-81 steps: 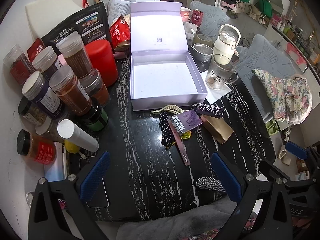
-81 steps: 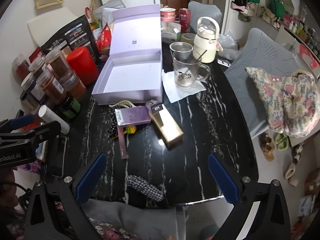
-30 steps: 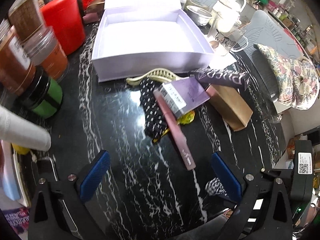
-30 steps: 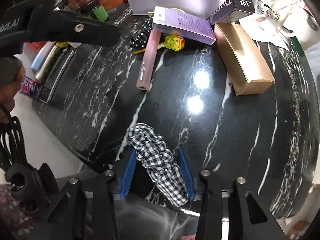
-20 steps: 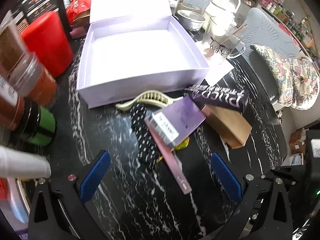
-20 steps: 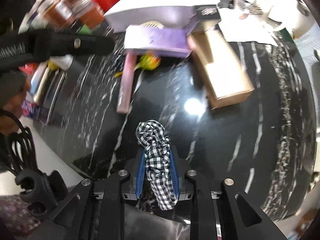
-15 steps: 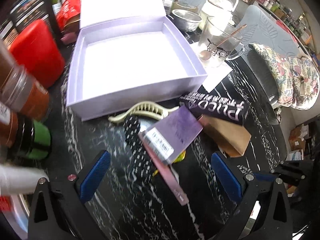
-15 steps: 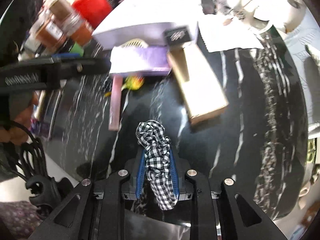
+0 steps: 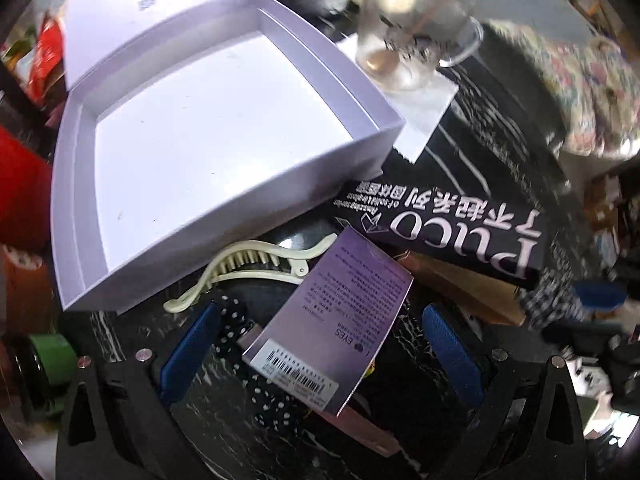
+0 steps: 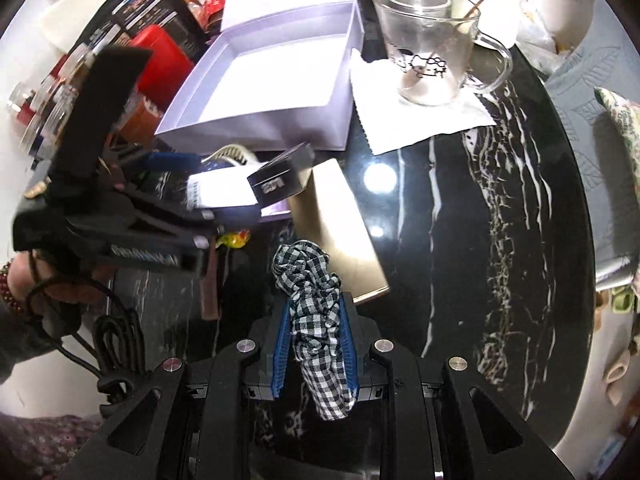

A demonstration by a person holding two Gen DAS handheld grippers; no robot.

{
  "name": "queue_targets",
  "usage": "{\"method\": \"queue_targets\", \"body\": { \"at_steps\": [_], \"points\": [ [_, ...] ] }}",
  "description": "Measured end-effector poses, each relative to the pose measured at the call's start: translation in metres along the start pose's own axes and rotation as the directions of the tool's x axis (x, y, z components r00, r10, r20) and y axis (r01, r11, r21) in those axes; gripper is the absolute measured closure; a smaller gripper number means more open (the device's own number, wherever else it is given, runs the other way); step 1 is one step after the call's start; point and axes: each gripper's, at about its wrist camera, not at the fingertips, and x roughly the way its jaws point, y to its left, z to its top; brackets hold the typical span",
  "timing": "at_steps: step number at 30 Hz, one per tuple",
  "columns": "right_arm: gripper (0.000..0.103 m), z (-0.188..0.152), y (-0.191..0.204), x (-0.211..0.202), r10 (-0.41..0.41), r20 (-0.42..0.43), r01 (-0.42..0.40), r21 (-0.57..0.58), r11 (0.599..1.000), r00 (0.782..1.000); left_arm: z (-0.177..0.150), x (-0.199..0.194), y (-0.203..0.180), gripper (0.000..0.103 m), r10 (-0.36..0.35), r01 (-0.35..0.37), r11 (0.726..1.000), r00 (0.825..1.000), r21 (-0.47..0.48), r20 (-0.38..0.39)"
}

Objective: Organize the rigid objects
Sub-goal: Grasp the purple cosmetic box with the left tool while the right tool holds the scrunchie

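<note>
Compared with half a second ago, much lower and closer to the pile with the left gripper [image 9: 320, 332]; lifted off the table [image 10: 500, 200] and carried toward the lavender box [image 10: 256, 128] with the checked scrunchie [image 10: 308, 280].

Right gripper [image 10: 314, 332]: pressed together on the scrunchie, with soft cloth bulging out above the blue pads and hanging below them. No risk of breaking here, only of slipping, so better to keep the squeeze until over the open box.

Left gripper: spread wide, one pad on each side of the purple carton [image 9: 344, 300], apparently not yet touching it. Lying tilted on top of a slim pink box [image 9: 360, 428] and a polka-dot band [image 9: 264, 400], just in front of the lavender box's near wall, with a cream hair clip [image 9: 248, 264] between them.

About handling the carton: probably light, thin cardboard with flat, smooth sides. Stiff enough to pinch, yet likely to dent under a hard squeeze and to slide if taken by a corner. Best to take hold across the two long sides near the middle, pads flat on the faces, and to lift straight up so as not to drag the band or the clip along.

Beside it, leaning on a gold box [image 10: 340, 220], a black PUCO box [image 9: 448, 224]: similar cardboard, same kind of grip. Well apart on a napkin, a glass mug [image 10: 432, 48]: fragile, better to avoid.
</note>
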Motion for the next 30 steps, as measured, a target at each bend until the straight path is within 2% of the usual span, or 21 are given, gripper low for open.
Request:
{"method": "queue_targets", "body": {
  "at_steps": [2, 4, 5, 6, 7, 11, 12, 16, 23, 30],
  "points": [
    [0.080, 0.001, -0.005, -0.001, -0.001, -0.002, 0.001, 0.007, 1.000, 1.000, 0.000, 0.004, -0.004, 0.001, 0.015, -0.015, 0.999, 1.000, 0.032, -0.006],
    [0.080, 0.001, -0.011, -0.002, -0.002, -0.005, 0.002, 0.012, 1.000, 1.000, -0.001, 0.007, -0.008, 0.008, 0.031, -0.030, 0.998, 0.999, 0.055, -0.009],
    [0.080, 0.002, -0.008, 0.000, -0.003, -0.006, 0.003, 0.015, 1.000, 1.000, -0.002, 0.009, -0.009, 0.019, 0.038, -0.037, 0.997, 0.999, 0.062, -0.013],
    [0.080, 0.002, -0.009, 0.002, -0.002, -0.008, 0.002, 0.018, 1.000, 1.000, -0.003, 0.012, -0.010, 0.025, 0.037, -0.036, 0.997, 0.999, 0.065, -0.021],
    [0.080, 0.002, -0.009, 0.005, -0.002, -0.009, 0.002, 0.020, 1.000, 1.000, -0.004, 0.013, -0.010, 0.027, 0.037, -0.036, 0.997, 0.999, 0.062, -0.027],
    [0.080, 0.006, -0.012, 0.004, 0.001, -0.011, 0.000, 0.024, 1.000, 1.000, -0.012, 0.008, -0.011, 0.048, 0.031, -0.030, 0.997, 0.999, 0.068, -0.014],
    [0.080, 0.006, -0.011, 0.004, 0.001, -0.010, -0.001, 0.024, 1.000, 1.000, -0.015, 0.006, -0.014, 0.050, 0.034, -0.033, 0.997, 0.999, 0.074, -0.005],
    [0.080, 0.003, -0.008, 0.007, 0.005, -0.002, -0.005, 0.019, 1.000, 1.000, -0.021, -0.004, -0.018, 0.052, 0.037, -0.038, 0.996, 0.999, 0.076, 0.015],
    [0.080, -0.006, 0.000, 0.000, 0.010, 0.015, -0.010, 0.009, 1.000, 1.000, -0.030, -0.030, -0.020, 0.053, 0.041, -0.043, 0.999, 0.997, 0.030, 0.071],
    [0.080, -0.012, 0.009, -0.013, 0.013, 0.034, -0.013, -0.012, 1.000, 0.999, -0.039, -0.064, -0.021, 0.053, 0.040, -0.037, 0.998, 0.995, -0.042, 0.091]
  ]
}}
